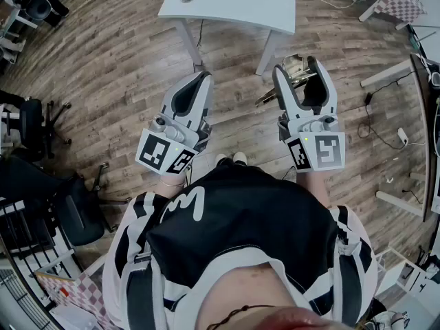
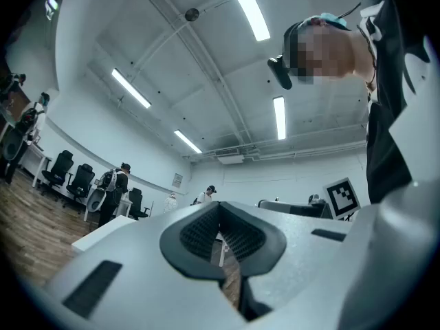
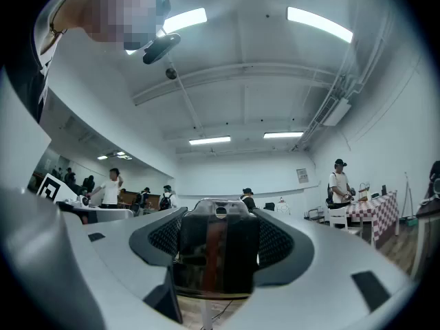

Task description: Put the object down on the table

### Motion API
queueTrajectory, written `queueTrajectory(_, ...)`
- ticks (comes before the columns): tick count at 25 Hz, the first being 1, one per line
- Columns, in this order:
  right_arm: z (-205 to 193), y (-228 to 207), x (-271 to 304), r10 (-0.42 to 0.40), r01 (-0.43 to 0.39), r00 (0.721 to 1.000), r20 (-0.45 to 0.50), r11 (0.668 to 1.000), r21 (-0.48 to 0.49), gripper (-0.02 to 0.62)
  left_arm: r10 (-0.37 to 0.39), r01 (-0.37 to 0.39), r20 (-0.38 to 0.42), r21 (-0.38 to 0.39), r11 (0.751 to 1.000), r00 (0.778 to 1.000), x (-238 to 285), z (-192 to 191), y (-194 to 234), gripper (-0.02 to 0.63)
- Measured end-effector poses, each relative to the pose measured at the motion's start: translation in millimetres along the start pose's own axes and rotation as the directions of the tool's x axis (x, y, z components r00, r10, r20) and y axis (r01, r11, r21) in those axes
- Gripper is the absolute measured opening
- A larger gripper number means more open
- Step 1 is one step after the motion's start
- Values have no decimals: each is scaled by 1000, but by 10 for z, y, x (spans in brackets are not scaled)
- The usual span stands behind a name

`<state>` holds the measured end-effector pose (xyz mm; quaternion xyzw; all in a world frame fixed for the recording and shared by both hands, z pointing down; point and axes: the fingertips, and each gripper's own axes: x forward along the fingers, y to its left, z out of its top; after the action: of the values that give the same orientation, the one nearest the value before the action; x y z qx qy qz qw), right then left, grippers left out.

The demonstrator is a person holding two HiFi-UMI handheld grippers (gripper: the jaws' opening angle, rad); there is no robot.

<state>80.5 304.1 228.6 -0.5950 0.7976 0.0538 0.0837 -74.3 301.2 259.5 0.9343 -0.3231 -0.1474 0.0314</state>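
- Right gripper: jaws wide, clamped on a shiny metal object, held over the floor short of the white table's near edge.
- Left gripper: jaws together, empty.
- Step: carrying. Next, we judge, reach over the table, lower, release.

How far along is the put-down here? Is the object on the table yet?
Nothing looks done yet. In hand: the right gripper has its jaws closed on a shiny metal object, held in the air over the wood floor. The left gripper is shut with nothing in it. Left to do: bring the object to the white table ahead, set it on the top and open the jaws.
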Motion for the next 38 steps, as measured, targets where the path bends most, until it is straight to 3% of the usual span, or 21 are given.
queueTrajectory(18, 73, 80, -80, 25, -25, 1000, 3, 1000, -5, 299, 2, -2, 15, -4, 1000, 1000, -72, 45, -135, 5)
queueTrajectory(30, 48, -92, -108, 34, -34, 999, 11, 999, 11, 299, 14, -14, 29, 4, 1000, 999, 79, -31, -207, 5)
queueTrajectory(35, 52, -107, -120, 54, -52, 998, 30, 997, -52, 299, 23, -23, 33, 5, 1000, 999, 141, -90, -249, 5)
queueTrajectory(38, 32, -124, -104, 68, -67, 997, 26, 997, -38, 300, 36, -36, 36, 3, 999, 999, 162, -94, -281, 5)
